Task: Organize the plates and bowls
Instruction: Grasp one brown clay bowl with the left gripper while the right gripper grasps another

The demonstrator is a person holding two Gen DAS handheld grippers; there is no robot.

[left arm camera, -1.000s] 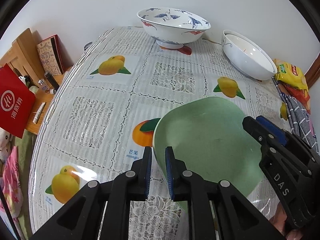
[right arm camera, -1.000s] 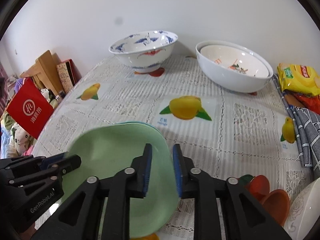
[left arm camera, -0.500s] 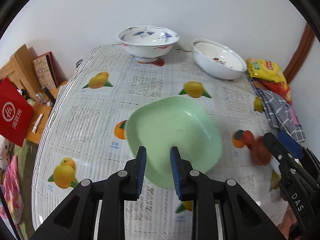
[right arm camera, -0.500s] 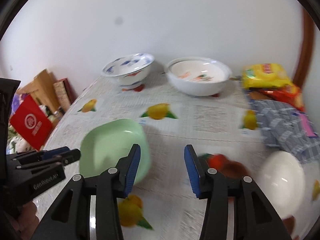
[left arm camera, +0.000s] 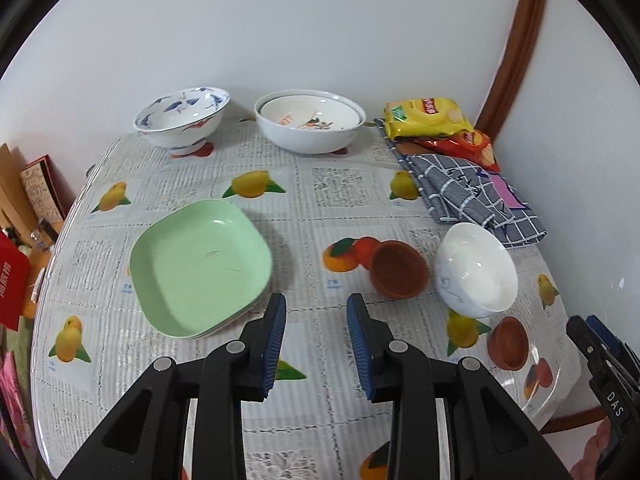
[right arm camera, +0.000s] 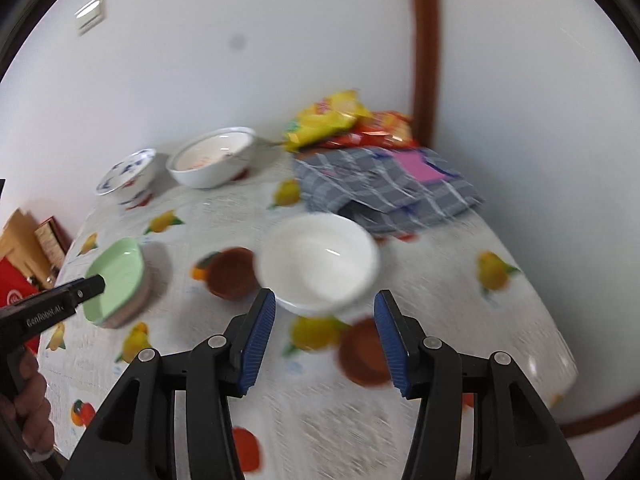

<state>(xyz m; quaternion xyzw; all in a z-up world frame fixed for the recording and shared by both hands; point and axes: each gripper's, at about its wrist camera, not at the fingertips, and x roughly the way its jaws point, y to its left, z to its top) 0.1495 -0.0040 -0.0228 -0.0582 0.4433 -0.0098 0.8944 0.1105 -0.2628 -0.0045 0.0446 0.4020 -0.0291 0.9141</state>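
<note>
A: Now that the green plate (left arm camera: 200, 264) is lying stacked at table-left, the left gripper (left arm camera: 316, 340) is hanging released, empty.

B: Right view: right gripper (right arm camera: 324, 336) spread wide, swinging toward the white bowl (right arm camera: 320, 260); bowls next.

The right gripper (right arm camera: 324, 334) hangs wide open above a white bowl (right arm camera: 318, 262) flanked by two brown cups (right arm camera: 232, 272) on the fruit-print table (right arm camera: 440, 264).
</note>
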